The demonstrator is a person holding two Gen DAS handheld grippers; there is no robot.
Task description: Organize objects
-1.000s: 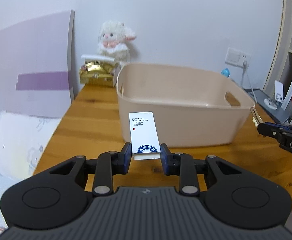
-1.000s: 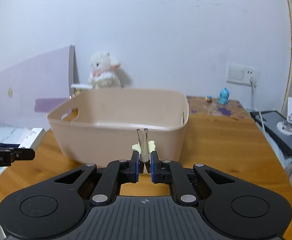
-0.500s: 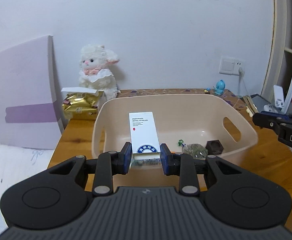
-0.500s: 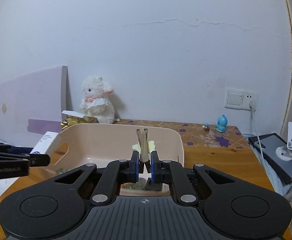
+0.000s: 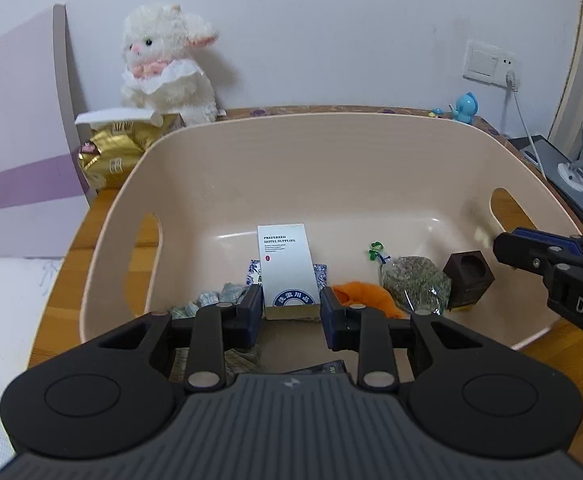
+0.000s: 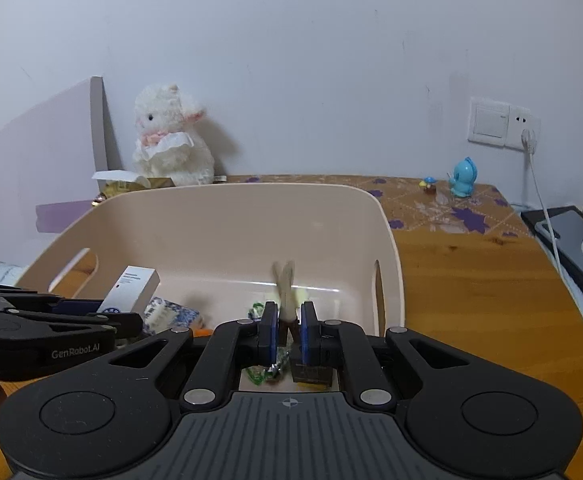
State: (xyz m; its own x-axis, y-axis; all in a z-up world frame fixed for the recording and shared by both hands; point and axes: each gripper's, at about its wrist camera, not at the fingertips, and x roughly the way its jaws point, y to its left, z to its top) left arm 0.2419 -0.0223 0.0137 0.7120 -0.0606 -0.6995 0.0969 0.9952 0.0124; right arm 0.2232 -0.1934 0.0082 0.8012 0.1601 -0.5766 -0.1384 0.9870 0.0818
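Seen only from the left wrist: beige bin (image 5: 219,184) floor with an orange scrap (image 5: 365,298), a bagged ball of dried herbs (image 5: 415,284) and a dark hexagonal block (image 5: 469,280) side by side. Seen only from the right wrist: blurred pale clip (image 6: 284,292) pinched between the narrowly set pads of the right gripper (image 6: 289,334), over the bin's right end.

White box (image 5: 287,268) clamped at its lower end by the left gripper (image 5: 290,312), above the bin's middle; long axis running forward along the fingers, printed face up, far end aimed at the back wall. Clip likewise pointing away from its gripper, tilted slightly upward.

Behind the bin on the wooden table (image 6: 471,280): plush lamb (image 5: 167,64), gold packet (image 5: 115,152), small blue figurine (image 6: 464,178). Lilac board (image 5: 15,128) leaning at left. Bin walls ringing both grippers' loads.
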